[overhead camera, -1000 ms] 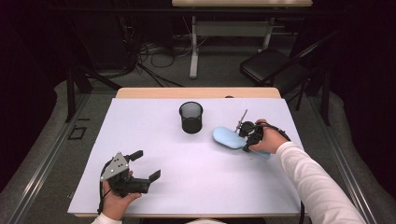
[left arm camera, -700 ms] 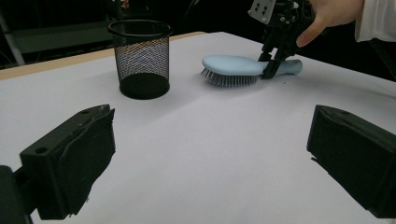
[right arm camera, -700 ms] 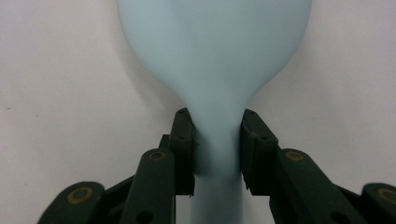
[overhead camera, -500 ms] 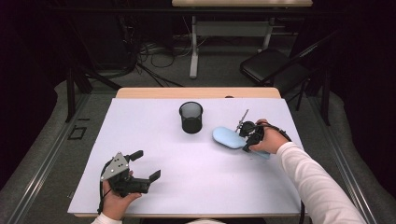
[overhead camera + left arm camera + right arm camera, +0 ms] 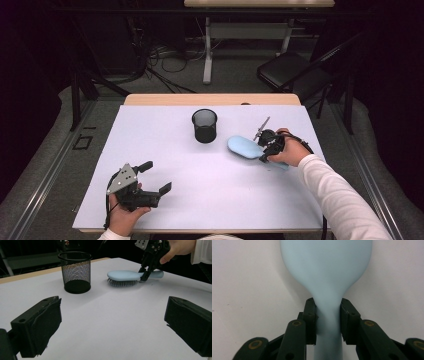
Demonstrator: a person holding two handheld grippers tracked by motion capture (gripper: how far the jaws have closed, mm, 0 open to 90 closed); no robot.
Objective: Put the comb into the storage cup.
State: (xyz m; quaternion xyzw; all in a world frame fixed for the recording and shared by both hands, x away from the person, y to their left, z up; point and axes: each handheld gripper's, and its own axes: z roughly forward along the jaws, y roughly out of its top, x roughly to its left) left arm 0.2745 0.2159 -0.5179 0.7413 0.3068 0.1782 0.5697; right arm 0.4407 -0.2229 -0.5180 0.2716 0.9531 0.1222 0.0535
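Light-blue hairbrush [image 5: 246, 147] lying bristles-down on the white bench [image 5: 210, 200], right of centre, just beside the black mesh cup [image 5: 205, 125] but apart from it. The right gripper [image 5: 266, 150] has its jaws closed on the narrow neck where the oval head tapers into the handle; in the right gripper view both pads [image 5: 311, 320] press the handle's sides, head pointing away. The left gripper [image 5: 154, 176] rests near the front left of the bench, jaws open and empty. Handling, as judged: a moulded plastic body, stiff and light, with a smooth back likely to slip under a loose pinch; the bristle pad [image 5: 122, 283] is springy and a poor place to clamp. The neck offers parallel sides and sits close to the balance point, so the head should droop little when lifted. Appearance: matt pastel shell, unmarked, rounded paddle outline, dense dark-grey bristles below, short rounded handle [image 5: 157, 274].
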